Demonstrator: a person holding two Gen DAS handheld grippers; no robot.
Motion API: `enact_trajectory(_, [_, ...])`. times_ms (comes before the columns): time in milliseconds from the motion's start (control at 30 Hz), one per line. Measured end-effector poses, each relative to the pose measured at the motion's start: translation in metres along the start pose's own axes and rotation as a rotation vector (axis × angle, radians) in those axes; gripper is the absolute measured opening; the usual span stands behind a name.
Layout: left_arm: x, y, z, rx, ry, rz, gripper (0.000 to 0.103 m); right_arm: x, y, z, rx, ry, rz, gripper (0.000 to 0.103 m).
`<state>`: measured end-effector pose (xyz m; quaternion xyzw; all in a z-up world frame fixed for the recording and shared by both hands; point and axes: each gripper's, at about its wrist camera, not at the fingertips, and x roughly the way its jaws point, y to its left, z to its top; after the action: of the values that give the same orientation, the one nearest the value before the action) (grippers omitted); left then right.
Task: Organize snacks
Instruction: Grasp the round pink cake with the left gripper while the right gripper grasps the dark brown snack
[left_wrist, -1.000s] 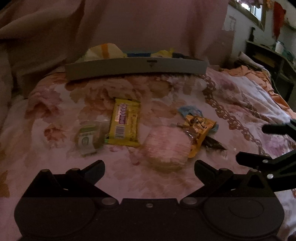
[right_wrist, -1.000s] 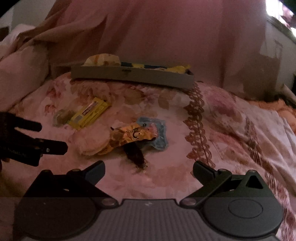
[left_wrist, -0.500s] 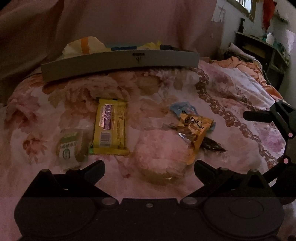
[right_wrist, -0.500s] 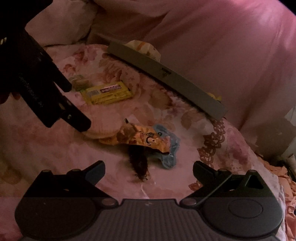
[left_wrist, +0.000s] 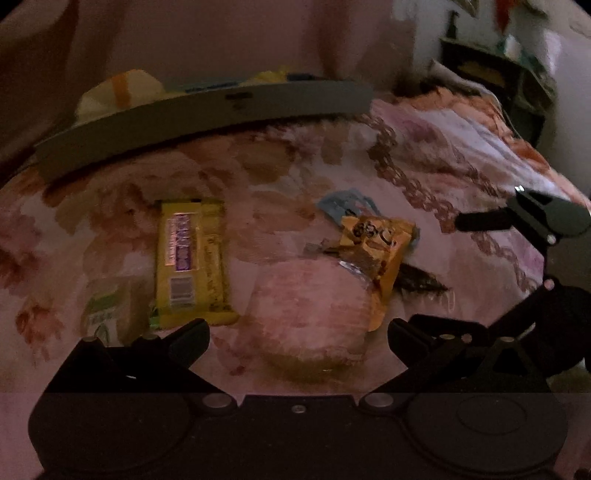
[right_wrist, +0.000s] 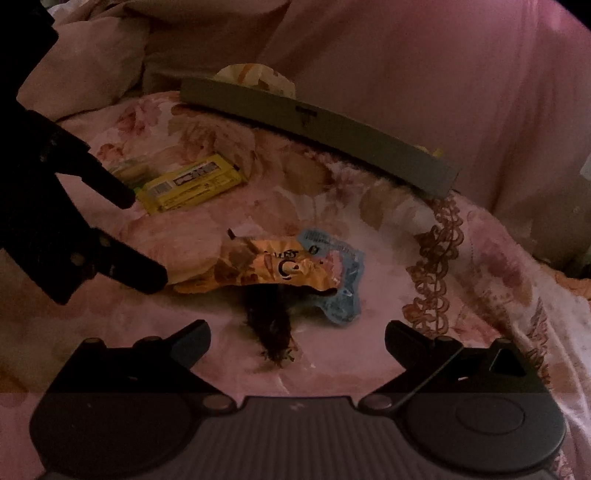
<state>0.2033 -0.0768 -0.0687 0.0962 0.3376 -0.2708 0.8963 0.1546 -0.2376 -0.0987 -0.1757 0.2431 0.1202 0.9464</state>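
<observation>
Snacks lie on a floral bedspread. In the left wrist view a round pink wrapped cake (left_wrist: 310, 310) sits between the fingers of my open left gripper (left_wrist: 298, 332). Left of it lie a yellow bar (left_wrist: 190, 258) and a small green packet (left_wrist: 107, 314). An orange packet (left_wrist: 376, 254) overlaps a blue packet (left_wrist: 343, 206) and a dark snack (left_wrist: 417, 280). In the right wrist view my open right gripper (right_wrist: 297, 338) hovers over the dark snack (right_wrist: 269, 325), below the orange packet (right_wrist: 273, 269) and blue packet (right_wrist: 343, 280). The left gripper's fingers (right_wrist: 129, 269) flank the cake there.
A long grey cardboard tray (left_wrist: 207, 118) holding several snacks stands at the back against a pink blanket; it also shows in the right wrist view (right_wrist: 332, 133). Dark shelving (left_wrist: 498, 81) stands beyond the bed at the far right. The right gripper's finger (left_wrist: 484, 221) reaches in from the right.
Both grippers have moved lower and closer to the snacks. The left gripper now straddles the pink cake; the right gripper has closed in on the dark snack. Both stay open.
</observation>
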Motion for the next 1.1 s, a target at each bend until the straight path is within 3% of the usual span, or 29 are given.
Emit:
enact_trajectory(200, [0.010,-0.003,0.010,0.094,0.036,-0.042,0.101,0.009,-0.006,0.000,0.031,0.021,0.033,0.095])
enact_trajectory(333, [0.018,-0.006,0.018,0.140,0.062,-0.087,0.088,0.013,-0.014,0.002,0.082,0.023,0.081,0.087])
enact_trajectory(433, [0.023,-0.006,0.020,0.140,0.073,-0.076,0.077,0.017,-0.019,0.002,0.108,0.022,0.123,0.081])
enact_trajectory(700, [0.017,-0.005,0.012,0.037,0.070,-0.054,0.076,0.020,-0.018,0.004,0.120,0.017,0.171,0.067])
enact_trajectory(800, [0.012,-0.001,0.007,-0.068,0.082,-0.022,0.076,0.021,-0.019,0.006,0.144,0.035,0.204,0.053])
enact_trajectory(933, [0.002,0.004,-0.002,-0.227,0.070,0.025,0.076,0.022,-0.020,0.010,0.163,0.059,0.199,0.053])
enact_trajectory(1100, [-0.010,0.007,-0.012,-0.337,0.039,0.067,0.076,0.017,-0.017,0.014,0.155,0.099,0.187,0.052])
